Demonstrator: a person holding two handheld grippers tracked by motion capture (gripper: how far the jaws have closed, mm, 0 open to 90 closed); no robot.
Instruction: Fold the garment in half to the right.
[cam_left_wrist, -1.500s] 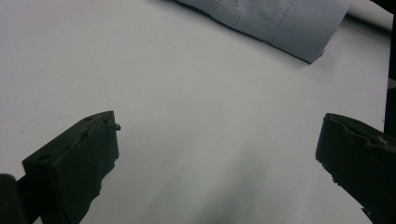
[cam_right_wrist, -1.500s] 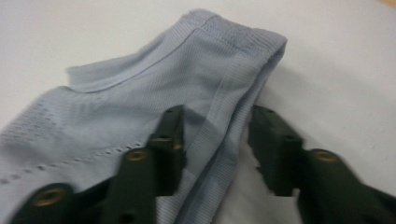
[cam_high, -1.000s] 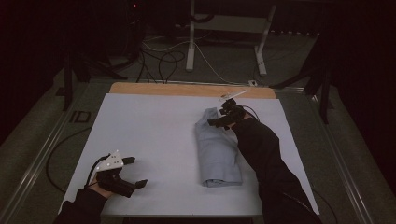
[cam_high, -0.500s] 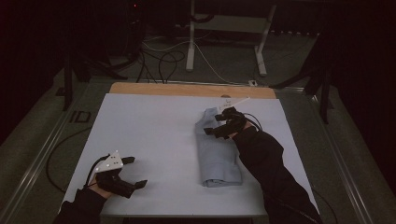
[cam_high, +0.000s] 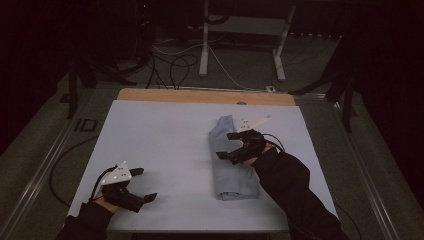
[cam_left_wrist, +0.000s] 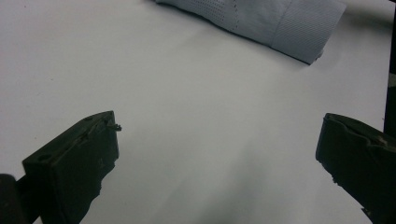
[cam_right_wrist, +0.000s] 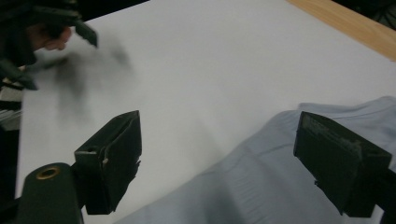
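Note:
A light blue cloth (cam_high: 231, 167), folded into a long narrow strip, lies on the right half of the white table (cam_high: 160, 135). My right gripper (cam_high: 226, 145) hovers open over the cloth's middle, turned toward the left. In the right gripper view its jaws stand wide apart, with the cloth (cam_right_wrist: 261, 182) beneath and nothing between them. My left gripper (cam_high: 146, 184) rests open near the front left corner, well apart from the cloth. In the left gripper view the cloth's folded end (cam_left_wrist: 271, 21) lies far ahead of the gripper (cam_left_wrist: 219, 144).
A wooden strip (cam_high: 205, 96) runs along the table's far edge. Beyond it, cables (cam_high: 175, 65) and a metal stand (cam_high: 205, 45) sit on the dark floor. Bare white surface spans the table's left half and middle.
My right gripper has moved from the cloth's far end toward the person, and now sits over its middle. The left gripper has barely shifted.

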